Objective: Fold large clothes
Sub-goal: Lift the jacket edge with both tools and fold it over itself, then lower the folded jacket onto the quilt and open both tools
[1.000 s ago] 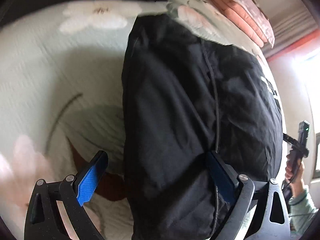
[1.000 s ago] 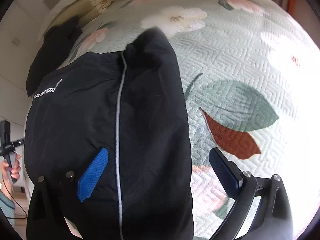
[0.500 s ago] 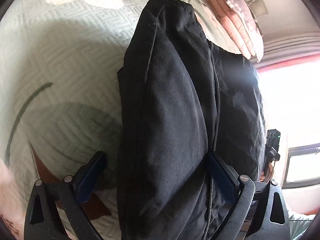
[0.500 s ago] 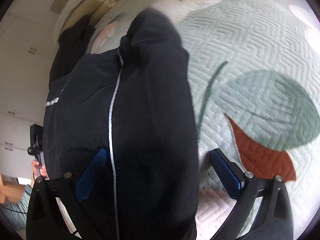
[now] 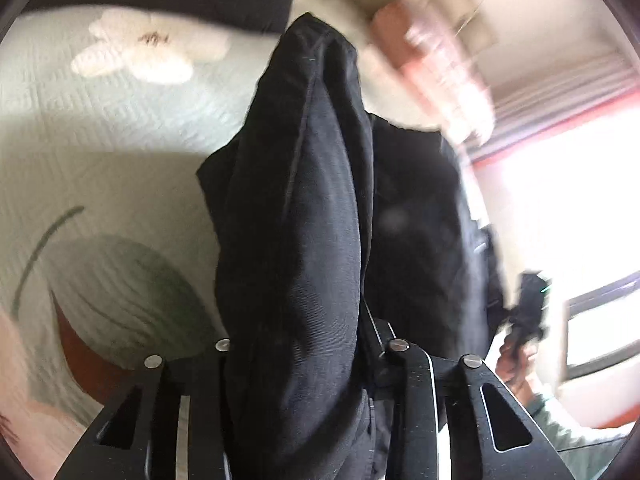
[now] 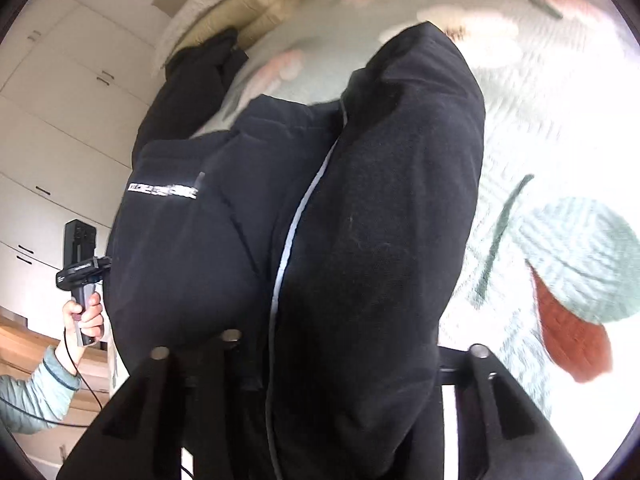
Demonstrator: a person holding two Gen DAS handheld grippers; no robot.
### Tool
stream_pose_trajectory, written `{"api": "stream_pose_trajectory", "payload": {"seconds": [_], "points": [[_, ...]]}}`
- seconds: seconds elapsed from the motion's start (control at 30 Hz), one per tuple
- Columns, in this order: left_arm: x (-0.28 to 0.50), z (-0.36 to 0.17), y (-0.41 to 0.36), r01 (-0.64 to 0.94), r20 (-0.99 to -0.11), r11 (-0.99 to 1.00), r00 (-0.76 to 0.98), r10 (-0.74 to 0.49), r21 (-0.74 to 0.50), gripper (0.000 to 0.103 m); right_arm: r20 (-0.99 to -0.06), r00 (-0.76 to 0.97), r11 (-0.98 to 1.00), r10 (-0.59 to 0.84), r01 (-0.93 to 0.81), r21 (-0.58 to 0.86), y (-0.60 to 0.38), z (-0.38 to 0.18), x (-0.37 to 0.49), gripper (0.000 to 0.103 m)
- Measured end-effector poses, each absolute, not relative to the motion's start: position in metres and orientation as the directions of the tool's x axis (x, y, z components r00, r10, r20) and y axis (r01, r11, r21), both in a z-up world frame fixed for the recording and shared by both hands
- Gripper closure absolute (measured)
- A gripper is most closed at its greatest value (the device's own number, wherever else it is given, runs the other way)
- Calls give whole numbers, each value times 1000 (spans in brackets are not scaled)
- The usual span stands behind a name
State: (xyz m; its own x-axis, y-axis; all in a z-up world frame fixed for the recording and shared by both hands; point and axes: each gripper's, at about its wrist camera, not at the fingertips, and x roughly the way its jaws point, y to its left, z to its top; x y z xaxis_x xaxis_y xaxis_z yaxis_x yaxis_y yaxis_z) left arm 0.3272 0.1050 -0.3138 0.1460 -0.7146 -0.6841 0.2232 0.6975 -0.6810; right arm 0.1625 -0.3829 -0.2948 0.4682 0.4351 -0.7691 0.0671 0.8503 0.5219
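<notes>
Left wrist view: left gripper clamps black trousers, raised above bedspread.

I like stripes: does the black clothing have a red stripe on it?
No, the black garment shows a thin pale grey-white stripe running down it.

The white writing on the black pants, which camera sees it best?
The right wrist view: the white printed lettering shows, blurry, on the black fabric trousers. The left wrist view shows those trousers but no lettering.
</notes>
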Motion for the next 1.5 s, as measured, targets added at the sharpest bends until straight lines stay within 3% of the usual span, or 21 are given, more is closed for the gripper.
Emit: {"api": "stream_pose_trajectory", "payload": {"seconds": [0.4,0.77,1.03,1.27,1.5], "points": [[269,-233,107,333,-548,580,195,-814,-744,68,-722,542,871,429,-39,489,-333,-210,121,71],[209,-173,105,421,-509,531,175,-843,-735,68,-716,577,885,392,-25,465,-328,-148,46,71],[173,-164,13,470,-488,491,138,-862,-734,67,-752,582,909,308,53,413,-405,-125,-10,71],[137,-165,-122,469,-478,483,139,-867,-739,67,-768,586,924,259,82,374,-527,-114,-52,71],[114,-209,-227,401,-490,530,206,-847,-748,67,-807,523,932,274,64,357,-652,-151,-28,71]]}}
